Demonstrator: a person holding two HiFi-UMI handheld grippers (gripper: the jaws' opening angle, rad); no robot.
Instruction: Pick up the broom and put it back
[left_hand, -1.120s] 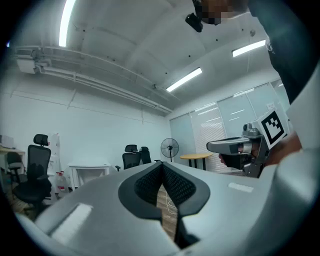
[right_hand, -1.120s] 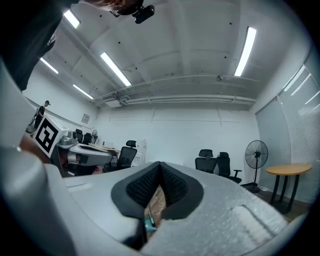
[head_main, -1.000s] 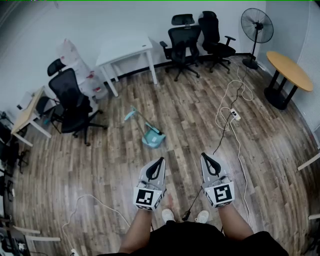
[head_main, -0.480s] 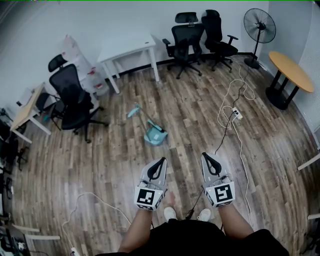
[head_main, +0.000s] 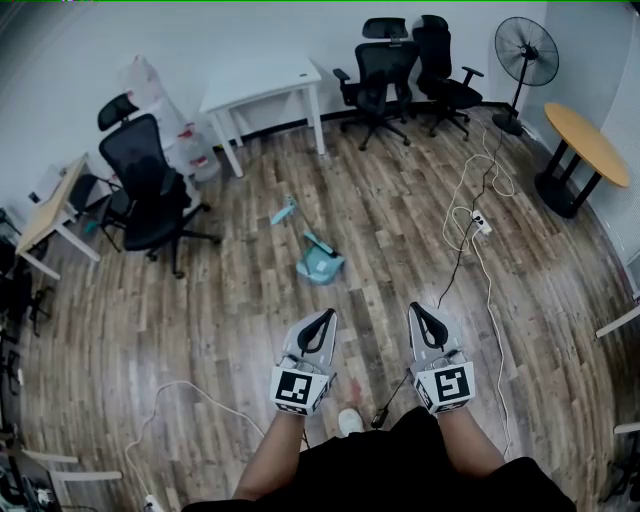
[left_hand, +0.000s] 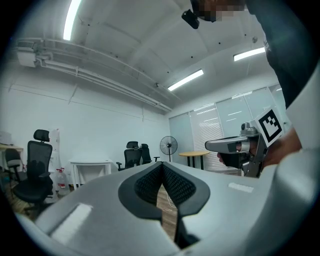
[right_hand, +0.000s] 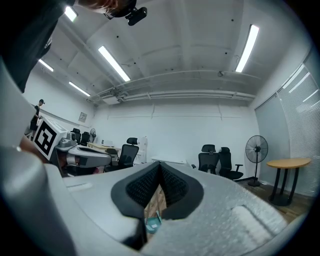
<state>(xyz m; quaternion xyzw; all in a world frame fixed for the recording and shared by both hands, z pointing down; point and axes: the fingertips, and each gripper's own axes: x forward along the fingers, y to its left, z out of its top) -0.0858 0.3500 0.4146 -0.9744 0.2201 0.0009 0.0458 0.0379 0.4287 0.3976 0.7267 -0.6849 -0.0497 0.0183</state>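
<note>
Brown wood planks cover the floor (head_main: 230, 330), long and streaky. The broom (head_main: 312, 252) lies flat on them near the middle of the room. It is ahead of both tongs and well apart from them. It is blue-green, with a thin straight stick and a wide head at the near end. The stick points away toward the far wall.

The left tongs (head_main: 322, 318) and the right tongs (head_main: 417, 310) are held side by side, low in the head view. Each has a smooth pale grey shell that comes to a point. The pads inside are black and bumpy. Both pairs of tongs are pressed together at the tips, with nothing held in them. Each has a cube with black and white squares at the back.

A black chair (head_main: 150, 180) with a tall back stands to the left of the broom. A round wire fan (head_main: 527, 50) stands in the far right corner. A thin white cable (head_main: 478, 262) curls in loops on the floor to the right.
</note>
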